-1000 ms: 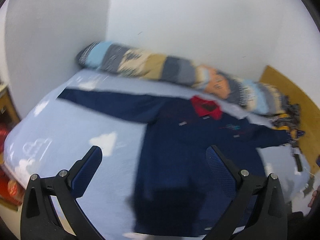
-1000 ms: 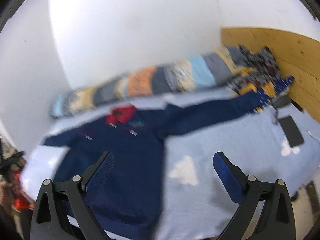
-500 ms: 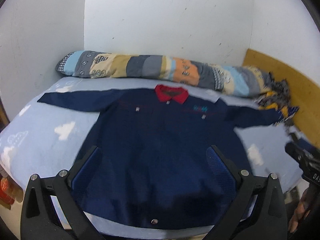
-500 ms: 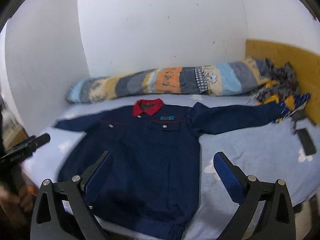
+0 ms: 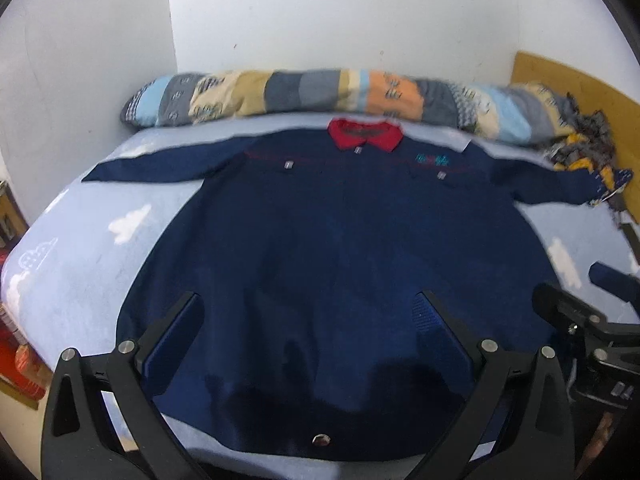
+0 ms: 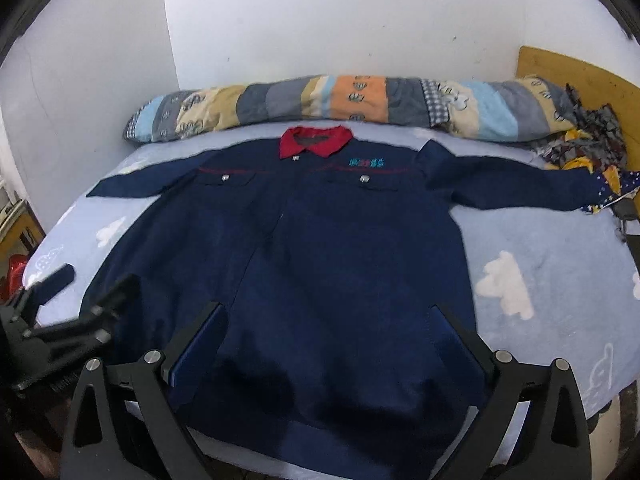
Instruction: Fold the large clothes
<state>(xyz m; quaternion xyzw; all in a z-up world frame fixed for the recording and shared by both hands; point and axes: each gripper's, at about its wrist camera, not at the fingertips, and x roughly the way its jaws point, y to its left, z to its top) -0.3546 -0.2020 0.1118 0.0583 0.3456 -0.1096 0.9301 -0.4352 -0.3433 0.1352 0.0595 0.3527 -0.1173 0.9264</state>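
1. Jacket (image 5: 340, 264) first: it's a navy work jacket with a red collar (image 5: 365, 137), lying flat and face up across the middle of the bed, hem toward me, collar toward the far wall.
2. Both sleeves are spread straight out to the sides. My left-side sleeve (image 6: 132, 184) ends on bare sheet; the other one (image 6: 520, 190) reaches over to a heap of patterned cloth (image 6: 580, 148) by the wooden headboard (image 6: 580, 76).
3. I can see two chest pocket flaps with metal snaps, some teal embroidery (image 6: 366, 163) above one pocket, and a thin red line running across the chest.
4. Left gripper (image 5: 308, 316) has its fingers spread wide with nothing between them. From its camera it sits over the lower half of the jacket, with one snap on the hem (image 5: 320, 439) showing between the fingers. Can't tell whether the tips touch the fabric.
5. Right gripper (image 6: 332, 330) is the same deal, fingers wide apart and holding nothing, over the hem area too.
6. Each gripper shows up at the edge of the other's view, so they're side by side near the foot edge of the bed.
7. Bed has a light blue sheet (image 6: 540, 248) with white cloud prints.
8. Long rolled patchwork quilt (image 6: 340, 100) lies along the white wall, just beyond the collar.
9. Something red (image 5: 12, 356) sits off the bed's left edge, too blurry for me to identify.
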